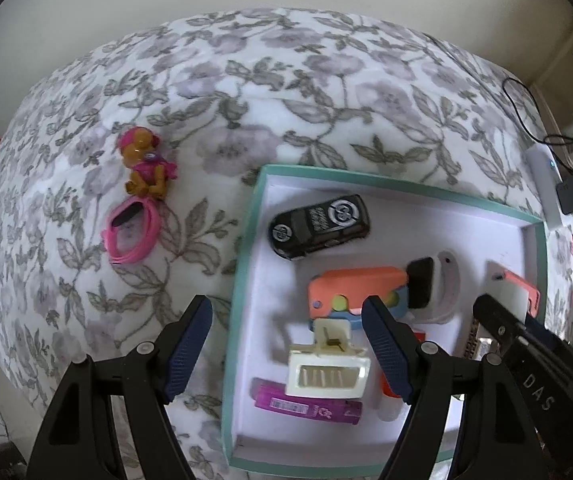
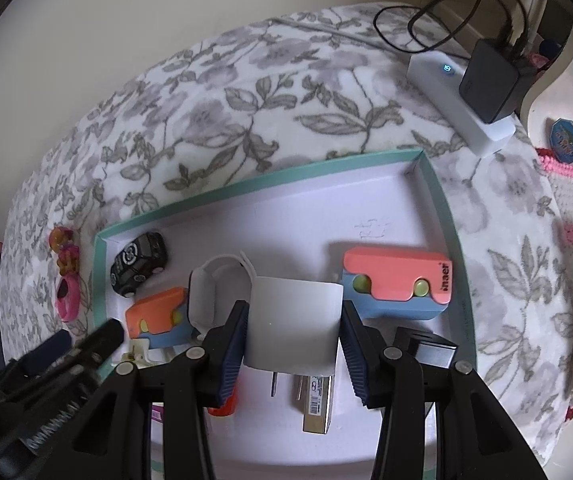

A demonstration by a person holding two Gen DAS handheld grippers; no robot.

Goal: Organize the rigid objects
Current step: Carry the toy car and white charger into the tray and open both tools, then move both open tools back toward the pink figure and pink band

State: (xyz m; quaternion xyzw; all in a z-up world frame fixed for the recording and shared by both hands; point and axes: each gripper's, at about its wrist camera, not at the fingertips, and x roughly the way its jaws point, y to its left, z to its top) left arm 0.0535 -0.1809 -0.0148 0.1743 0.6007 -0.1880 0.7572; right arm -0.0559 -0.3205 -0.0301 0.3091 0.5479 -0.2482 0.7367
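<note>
A teal-rimmed white box point(image 1: 242, 280) lies on a floral blanket. It holds a black toy car point(image 1: 320, 224), an orange-and-blue case point(image 1: 350, 288), a white watch point(image 1: 442, 280), a cream hair clip point(image 1: 326, 372) and a purple tube point(image 1: 310, 404). My left gripper point(image 1: 286, 312) hovers open above the box's left part, gripping nothing. My right gripper point(image 2: 294, 312) is shut on a white plug adapter point(image 2: 292, 332), prongs pointing down, above the box floor. A second orange-and-blue case point(image 2: 398, 280) lies near the box's right wall. Outside the box lie a pink pup figure point(image 1: 146, 164) and a pink band point(image 1: 130, 232).
A white power bank point(image 2: 470, 100) with a black charger and a looped cable sits at the blanket's far right corner. A metallic stick point(image 2: 318, 408) and a red piece point(image 2: 222, 408) lie under the adapter. Clutter lines the right edge. Bare blanket stretches behind the box.
</note>
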